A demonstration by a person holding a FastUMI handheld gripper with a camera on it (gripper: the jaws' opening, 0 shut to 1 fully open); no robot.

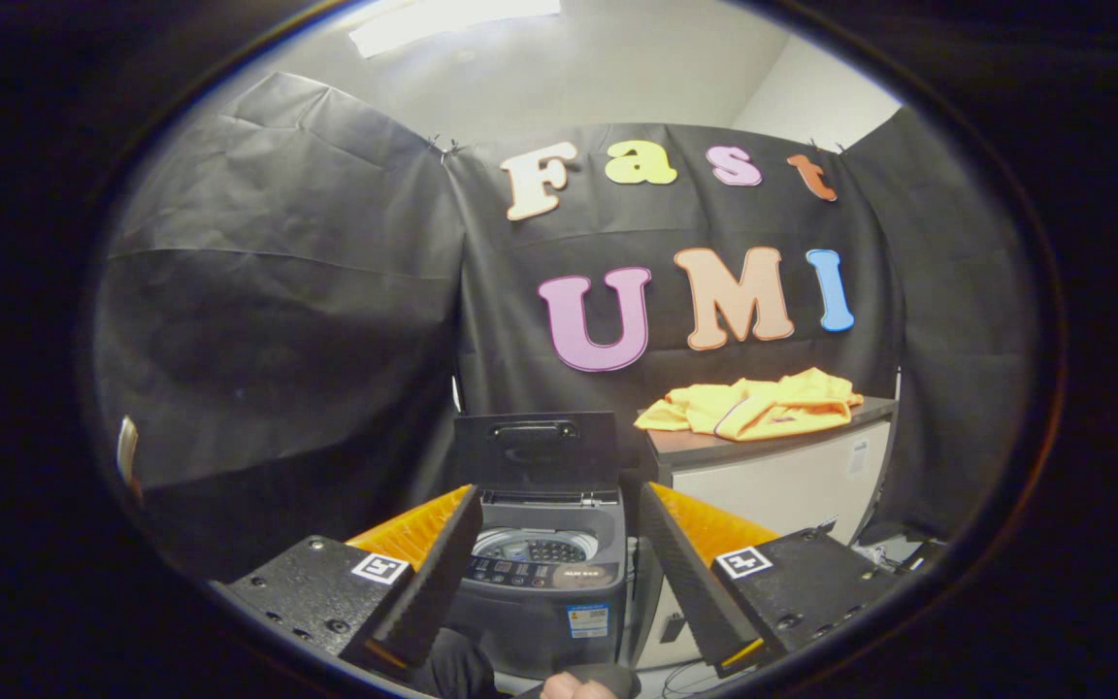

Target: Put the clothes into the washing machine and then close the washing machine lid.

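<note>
Beyond the spread, empty fingers of the gripper (559, 573), the small grey washing machine (542, 582) stands lid-up, seemingly empty; crumpled yellow clothes (758, 405) lie untouched on the brown-topped cabinet (772, 476) beside it.

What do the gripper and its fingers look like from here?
The gripper has two black fingers with ribbed inner pads and orange outer sides. Each sits on a black block with screw holes and a square black-and-white marker.
</note>
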